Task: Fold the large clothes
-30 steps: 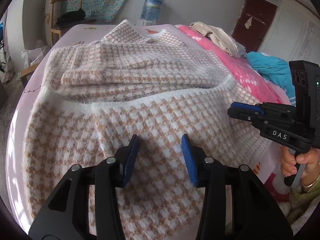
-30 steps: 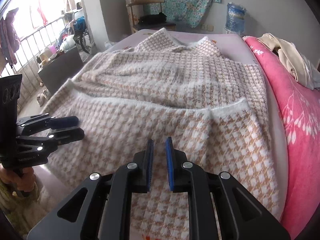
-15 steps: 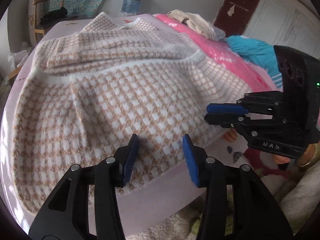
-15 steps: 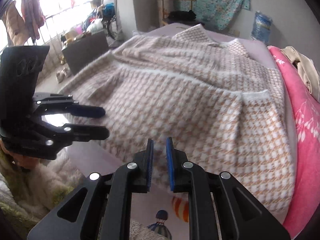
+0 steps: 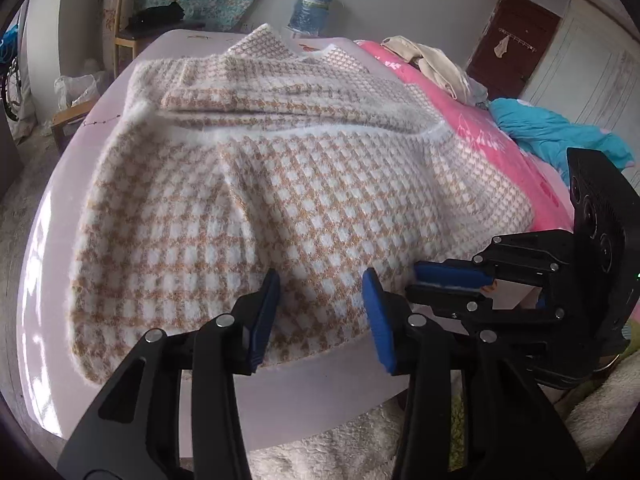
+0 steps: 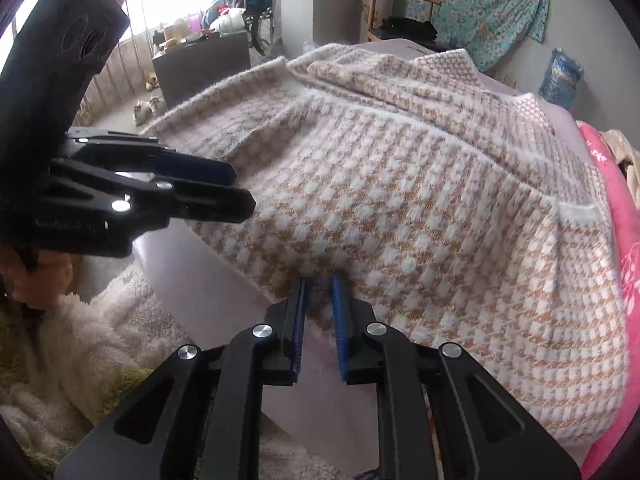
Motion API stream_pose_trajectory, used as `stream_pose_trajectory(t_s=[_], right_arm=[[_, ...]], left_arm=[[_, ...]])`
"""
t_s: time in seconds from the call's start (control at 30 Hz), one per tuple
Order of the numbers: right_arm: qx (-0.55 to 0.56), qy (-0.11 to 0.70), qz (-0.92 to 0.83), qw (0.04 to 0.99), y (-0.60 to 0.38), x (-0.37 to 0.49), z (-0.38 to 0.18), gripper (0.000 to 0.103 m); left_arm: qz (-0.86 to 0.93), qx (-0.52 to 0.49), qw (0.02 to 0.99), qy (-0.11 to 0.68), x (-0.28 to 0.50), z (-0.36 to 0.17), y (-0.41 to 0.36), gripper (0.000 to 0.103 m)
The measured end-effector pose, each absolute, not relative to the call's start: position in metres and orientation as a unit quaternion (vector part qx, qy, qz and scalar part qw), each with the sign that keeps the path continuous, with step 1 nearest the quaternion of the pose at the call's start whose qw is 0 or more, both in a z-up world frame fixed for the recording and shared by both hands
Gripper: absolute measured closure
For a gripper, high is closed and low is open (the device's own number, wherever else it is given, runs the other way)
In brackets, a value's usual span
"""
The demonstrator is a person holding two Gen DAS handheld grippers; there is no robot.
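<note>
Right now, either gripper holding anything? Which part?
Nothing held. Left gripper is open above the sweater hem; right gripper is nearly shut with nothing between its pads, at the hem edge.

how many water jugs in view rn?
1. The blue water jug stands against the far wall beyond the head of the bed; the right wrist view shows the same jug. Others may be hidden behind the bedding.

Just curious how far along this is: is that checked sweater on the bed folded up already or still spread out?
Partly folded. The sweater lies spread over the bed, with its sleeves laid across the chest.
</note>
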State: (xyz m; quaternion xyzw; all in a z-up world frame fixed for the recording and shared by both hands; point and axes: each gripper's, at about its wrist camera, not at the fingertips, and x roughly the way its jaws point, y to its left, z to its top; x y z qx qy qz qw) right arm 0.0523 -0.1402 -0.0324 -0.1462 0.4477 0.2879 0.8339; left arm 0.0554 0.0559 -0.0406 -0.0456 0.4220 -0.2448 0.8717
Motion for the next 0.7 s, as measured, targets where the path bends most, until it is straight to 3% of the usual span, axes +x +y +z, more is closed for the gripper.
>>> stream_pose_trajectory(t_s=[0.13, 0.27, 0.47, 0.6, 0.7], right_arm=[[-0.137, 0.415, 0.311, 0.844, -0.139, 0.038, -0.009, 0.090], [-0.123, 0.458, 0.312, 0.823, -0.127, 0.053, -0.045, 0.090], [-0.147, 0.422, 0.274, 0.851, -0.144, 0.037, -0.009, 0.090], [-0.121, 0.451, 0.236, 0.852, -0.172, 0.050, -0.036, 0.090], [-0.143, 0.450, 0.229, 0.851, -0.169, 0.047, -0.024, 0.090]], left_arm=[[-0.208, -0.041, 0.885, 0.415, 0.052, -0.040, 0.076, 0.059], [-0.189, -0.078, 0.878, 0.433, 0.061, -0.059, 0.095, 0.063], [-0.150, -0.074, 0.890, 0.424, 0.056, -0.052, 0.121, 0.059], [-0.151, -0.108, 0.885, 0.428, 0.062, -0.061, 0.131, 0.062], [-0.153, -0.105, 0.882, 0.433, 0.065, -0.060, 0.130, 0.060]])
